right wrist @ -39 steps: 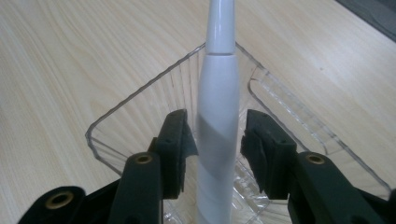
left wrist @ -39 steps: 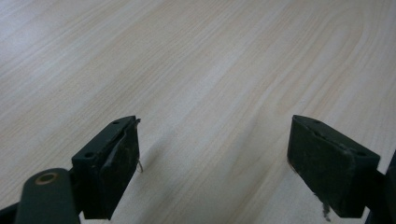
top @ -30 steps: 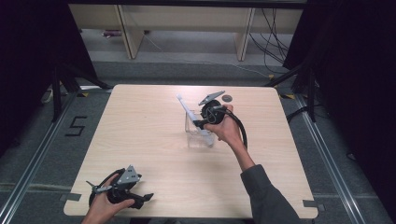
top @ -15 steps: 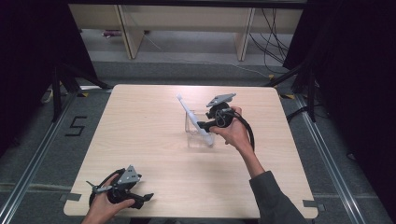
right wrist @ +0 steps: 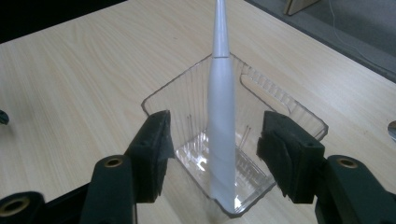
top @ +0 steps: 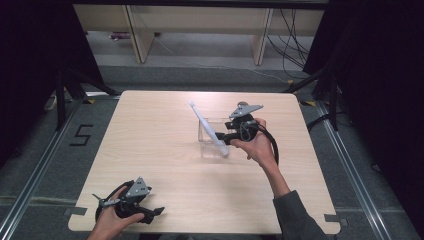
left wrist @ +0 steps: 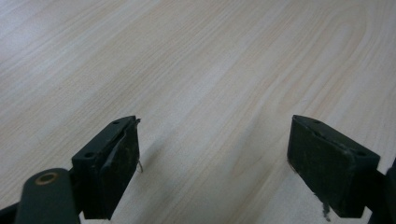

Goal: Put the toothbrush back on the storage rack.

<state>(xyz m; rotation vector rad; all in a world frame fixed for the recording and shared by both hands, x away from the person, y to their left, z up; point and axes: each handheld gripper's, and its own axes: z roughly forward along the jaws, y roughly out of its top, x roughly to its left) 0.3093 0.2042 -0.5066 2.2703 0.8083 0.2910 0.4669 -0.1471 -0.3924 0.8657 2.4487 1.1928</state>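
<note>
A white electric toothbrush [top: 207,127] leans tilted in a clear plastic box [top: 216,120] near the middle of the wooden table [top: 150,140], its thin end up and to the far left. My right gripper [top: 223,137] is just right of the box and open. Its jaws have just been opening. In the right gripper view the toothbrush [right wrist: 220,116] stands between the pads [right wrist: 156,140] without touching them, inside the ribbed box [right wrist: 289,107]. My left gripper [top: 150,214] rests at the table's front left edge, open, with bare tabletop between its jaws [left wrist: 212,140].
Wooden shelf legs [top: 135,35] and cables stand on the floor beyond the table's far edge. Black curtains hang at both sides. A taped "5" [top: 80,135] marks the floor at the left. A small grey round thing [right wrist: 392,130] lies by the right edge of the right gripper view.
My right gripper has drawn back to the right, away from the toothbrush, and its jaws have widened. The toothbrush stays leaning in the box. The left hand has kept still.
</note>
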